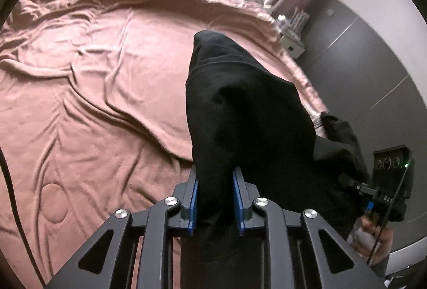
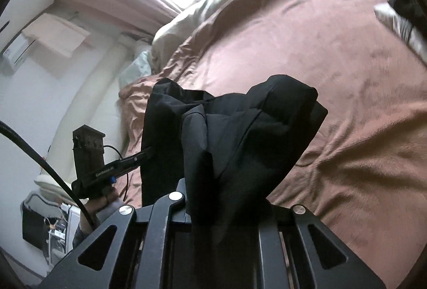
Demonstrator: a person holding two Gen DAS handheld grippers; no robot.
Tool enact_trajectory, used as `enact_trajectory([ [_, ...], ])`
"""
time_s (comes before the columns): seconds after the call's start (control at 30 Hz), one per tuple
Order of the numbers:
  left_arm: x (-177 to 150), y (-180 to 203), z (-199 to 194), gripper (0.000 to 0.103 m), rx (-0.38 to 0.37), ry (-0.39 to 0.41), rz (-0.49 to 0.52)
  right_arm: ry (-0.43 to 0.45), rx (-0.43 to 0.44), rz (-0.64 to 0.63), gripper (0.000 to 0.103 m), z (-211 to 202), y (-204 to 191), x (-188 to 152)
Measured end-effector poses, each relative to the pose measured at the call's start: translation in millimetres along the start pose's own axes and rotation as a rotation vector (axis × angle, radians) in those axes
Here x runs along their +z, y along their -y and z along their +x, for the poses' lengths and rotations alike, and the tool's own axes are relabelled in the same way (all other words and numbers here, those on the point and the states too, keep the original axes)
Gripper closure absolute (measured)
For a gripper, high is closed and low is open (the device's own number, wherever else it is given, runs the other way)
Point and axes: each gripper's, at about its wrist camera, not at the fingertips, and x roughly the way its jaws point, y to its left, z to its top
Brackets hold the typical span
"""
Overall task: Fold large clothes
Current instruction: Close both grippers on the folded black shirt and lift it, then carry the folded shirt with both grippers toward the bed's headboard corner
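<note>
1. Left gripper (image 1: 215, 195) first: its blue pads are pinched on a bunched edge of the black garment (image 1: 240, 102), which drapes forward from the jaws over the pink bedspread (image 1: 93, 62).
2. Across to the right gripper (image 2: 213, 198): its fingertips are buried under dark folds, yet the cloth rises straight out of the jaws, so it reads as clamped on the same garment.
3. So both ends are gripped and the garment hangs between the two hands above the bed. I'd call this the pick-up stage, ahead of any fold.
4. Next move, by my reckoning: draw the hands apart to pull the cloth taut, then lay it flat on the bedspread.
5. Writing: the right gripper's body shows "DA" before the letters cut off; the left gripper's side carries white lettering, too blurred to read.
</note>
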Motion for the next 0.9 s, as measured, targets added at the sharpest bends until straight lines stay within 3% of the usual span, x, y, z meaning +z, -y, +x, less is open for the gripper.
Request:
enact_trajectory([
  [0.37,-21.7,13.6,-116.5,0.085,-0.069,0.174,-0.012,0.085,0.023,-0.195,0.094,-57.7,-100.4,-45.0],
  [0.9,-79.6,8.0,-309.6,0.086,-0.062,0.432,0.0,0.143,0.121,-0.413,0.094,-104.6,-226.9,-117.2],
])
